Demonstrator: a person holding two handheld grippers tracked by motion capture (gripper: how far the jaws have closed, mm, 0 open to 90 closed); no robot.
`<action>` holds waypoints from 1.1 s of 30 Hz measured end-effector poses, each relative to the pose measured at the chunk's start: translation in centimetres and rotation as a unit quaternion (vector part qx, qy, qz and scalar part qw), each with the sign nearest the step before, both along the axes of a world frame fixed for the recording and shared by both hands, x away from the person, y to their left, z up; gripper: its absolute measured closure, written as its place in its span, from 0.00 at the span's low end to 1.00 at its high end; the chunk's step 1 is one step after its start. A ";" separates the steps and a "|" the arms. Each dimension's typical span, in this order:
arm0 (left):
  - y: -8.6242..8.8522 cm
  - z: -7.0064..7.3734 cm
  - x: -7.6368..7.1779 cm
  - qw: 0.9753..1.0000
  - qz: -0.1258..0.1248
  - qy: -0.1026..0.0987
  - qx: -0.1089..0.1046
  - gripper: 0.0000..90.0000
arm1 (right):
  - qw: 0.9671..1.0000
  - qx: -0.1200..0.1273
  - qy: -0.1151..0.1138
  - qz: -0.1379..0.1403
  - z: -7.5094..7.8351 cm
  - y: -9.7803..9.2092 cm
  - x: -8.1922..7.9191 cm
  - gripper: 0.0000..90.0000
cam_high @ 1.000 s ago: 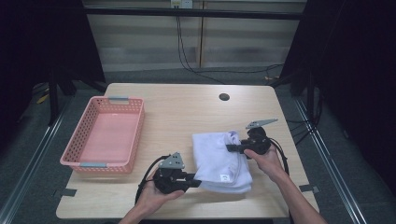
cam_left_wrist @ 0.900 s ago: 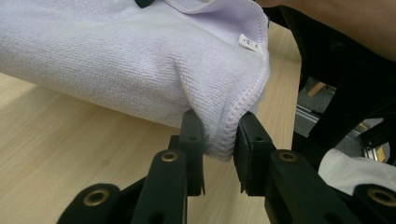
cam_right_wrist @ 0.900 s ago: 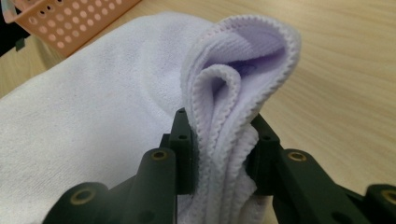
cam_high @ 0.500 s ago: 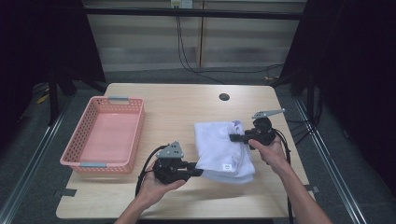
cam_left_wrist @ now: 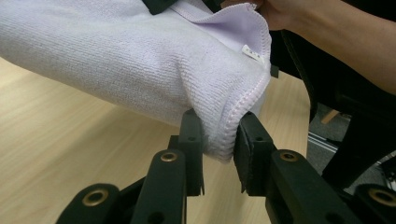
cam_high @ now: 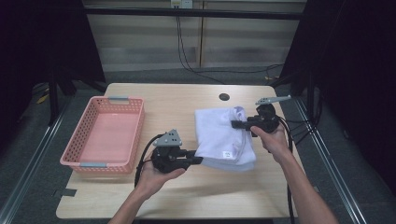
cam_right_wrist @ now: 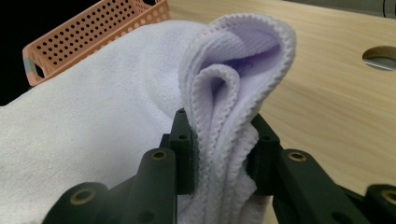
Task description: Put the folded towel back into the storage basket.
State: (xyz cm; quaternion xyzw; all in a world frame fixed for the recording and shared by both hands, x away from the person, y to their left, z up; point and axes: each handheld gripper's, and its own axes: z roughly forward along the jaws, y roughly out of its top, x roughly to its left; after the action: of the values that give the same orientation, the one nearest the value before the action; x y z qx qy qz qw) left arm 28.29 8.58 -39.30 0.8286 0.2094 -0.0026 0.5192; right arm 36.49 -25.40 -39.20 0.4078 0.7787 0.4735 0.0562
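We're gripping the towel [cam_high: 224, 137] with both tools right now. It's sitting right of centre on the bench [cam_high: 187, 196], folded into a few layers, with a small tag facing up near its front edge.

The left hand-held gripper [cam_high: 198, 160] is coming in at the towel's 7 o'clock corner. In the left gripper view its jaws are nearly closed, pinching the stitched edge of the towel [cam_left_wrist: 140, 70] between them, and that corner is lifting a bit off the wood.

The right hand-held gripper [cam_high: 235, 124] is reaching in from 3 o'clock, near the towel's far right corner. In the right gripper view its jaws are clamping down on a bunched stack of hems [cam_right_wrist: 233, 93], with the layers curling up above the jaw tips.

The pink basket [cam_high: 100, 135] is sitting off at 9 o'clock, well apart from the towel, and there's a dark round hole [cam_high: 224, 97] in the bench at about 12 o'clock.
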 end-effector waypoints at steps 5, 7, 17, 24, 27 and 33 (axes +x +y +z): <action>0.7 0.6 0.5 1.000 0.007 -0.004 0.006 0.83 | 1.000 0.001 -0.005 0.001 1.0 0.7 0.7 0.77; 0.8 0.7 0.5 1.000 0.009 -0.005 0.005 0.83 | 1.000 0.001 -0.007 0.003 1.2 0.9 1.0 0.77; 2.9 1.4 1.3 1.000 0.028 -0.007 0.003 0.83 | 1.000 0.009 -0.003 0.008 1.9 3.0 2.5 0.77; 4.9 1.5 1.6 0.999 0.046 -0.003 0.006 0.83 | 1.000 0.008 0.000 0.020 2.2 5.0 3.8 0.77; 6.2 1.5 1.4 0.998 0.057 -0.008 0.008 0.83 | 1.000 0.009 0.002 0.028 2.2 6.4 4.3 0.77; 9.0 1.7 1.4 0.997 0.081 -0.006 0.007 0.83 | 0.999 0.009 0.008 0.044 2.0 9.3 5.2 0.77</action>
State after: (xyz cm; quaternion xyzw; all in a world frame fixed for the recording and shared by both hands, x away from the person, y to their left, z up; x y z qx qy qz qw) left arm 29.65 17.56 -37.64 0.8128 0.2726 0.0456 0.5128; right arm 41.72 -16.06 -37.18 0.3779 0.7918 0.4791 0.0252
